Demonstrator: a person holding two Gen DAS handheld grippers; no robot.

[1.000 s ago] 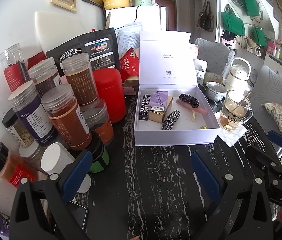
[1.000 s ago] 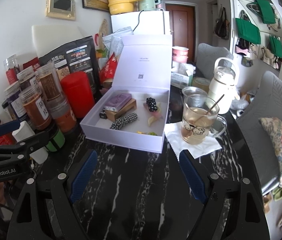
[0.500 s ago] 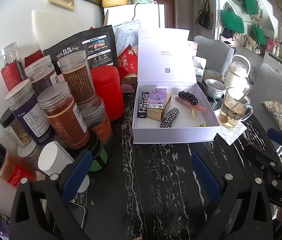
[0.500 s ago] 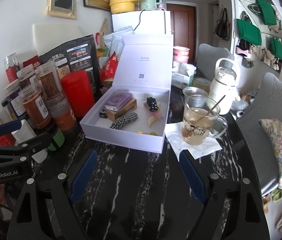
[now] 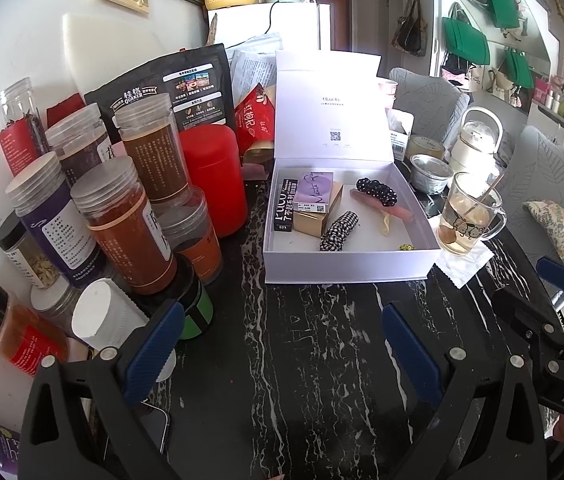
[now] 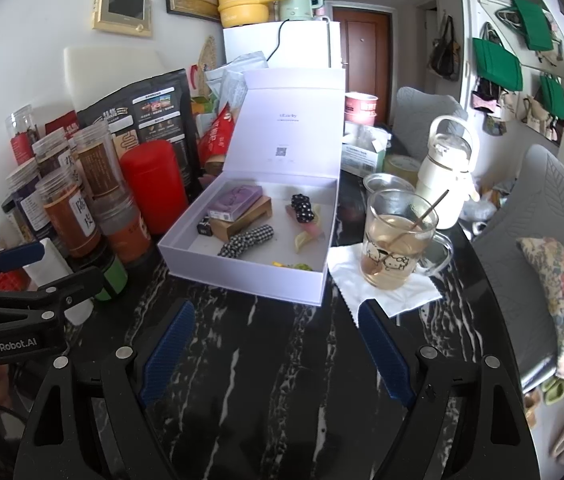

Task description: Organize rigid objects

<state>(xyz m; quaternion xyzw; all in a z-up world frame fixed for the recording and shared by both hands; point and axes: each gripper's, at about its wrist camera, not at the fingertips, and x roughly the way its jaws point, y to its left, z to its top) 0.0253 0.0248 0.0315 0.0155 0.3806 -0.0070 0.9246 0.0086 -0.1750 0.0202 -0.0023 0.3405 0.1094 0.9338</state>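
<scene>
We hold both tools, left (image 5: 282,344) and right (image 6: 273,344), wide open and empty low in frame, facing the open white box (image 5: 346,268) mid-frame, whose contents could be freshly packed or awaiting sorting.

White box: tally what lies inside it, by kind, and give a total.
In the white box:
Small cartons: 3, namely a black carton, a purple carton and a gold carton
Hair clips: 3, namely a checkered clip, a black beaded clip and a pink clip
Small yellowish pieces: 2
Total: 8
</scene>
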